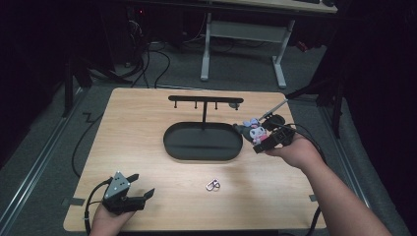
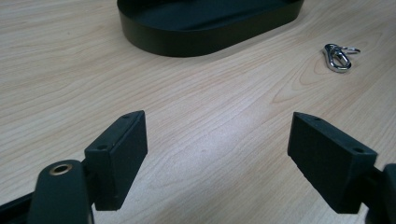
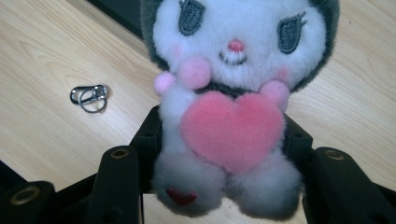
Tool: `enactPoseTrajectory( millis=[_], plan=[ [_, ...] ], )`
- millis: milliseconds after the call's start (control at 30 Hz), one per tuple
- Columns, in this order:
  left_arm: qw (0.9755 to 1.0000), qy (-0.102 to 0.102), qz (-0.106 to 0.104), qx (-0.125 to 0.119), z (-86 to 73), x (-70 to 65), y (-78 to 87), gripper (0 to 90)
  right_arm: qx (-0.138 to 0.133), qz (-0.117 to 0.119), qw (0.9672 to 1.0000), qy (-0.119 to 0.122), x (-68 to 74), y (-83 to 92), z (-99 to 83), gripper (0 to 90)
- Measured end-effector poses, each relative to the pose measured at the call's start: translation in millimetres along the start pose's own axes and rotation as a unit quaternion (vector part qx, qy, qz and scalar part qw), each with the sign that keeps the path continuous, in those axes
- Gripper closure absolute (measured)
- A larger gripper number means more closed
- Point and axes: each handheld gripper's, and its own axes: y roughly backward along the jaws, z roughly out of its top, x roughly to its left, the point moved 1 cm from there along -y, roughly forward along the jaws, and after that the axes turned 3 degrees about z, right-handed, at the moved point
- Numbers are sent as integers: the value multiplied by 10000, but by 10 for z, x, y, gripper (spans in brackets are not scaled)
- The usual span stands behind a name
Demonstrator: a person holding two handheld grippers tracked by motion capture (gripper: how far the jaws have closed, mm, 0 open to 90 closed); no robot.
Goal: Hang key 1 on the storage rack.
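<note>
Beside the black stand's tray (image 1: 202, 142), the right gripper (image 1: 268, 139) clamps a plush toy (image 3: 233, 107) by its body, lifted off the table (image 1: 147, 123). Hanging it on the rack looks not yet done. A metal clasp (image 1: 213, 185) lies loose. The left gripper (image 1: 140, 186) hovers wide open, empty.

No readable text, it seems.

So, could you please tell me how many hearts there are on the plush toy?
2 visible: a big pink heart held at its chest and a small red heart on one foot; its back is hidden.
</note>
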Motion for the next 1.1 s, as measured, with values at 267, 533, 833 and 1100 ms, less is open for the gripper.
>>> enactPoseTrajectory(
  millis=[267,533,833,1100],
  plan=[
    [10000,21,43,-3,-30,8,48,205,-63,-14,9999,96,82,133,113,488],
    [10000,4,0,-12,-21,4,43,205,-112,-66,9998,150,169,258,251,488],
    [10000,-4,-27,-7,-19,3,34,205,-168,-86,9996,195,201,308,391,488],
    [10000,-3,-19,-12,-22,7,40,206,-228,-149,9994,197,182,327,517,488]
  ],
)
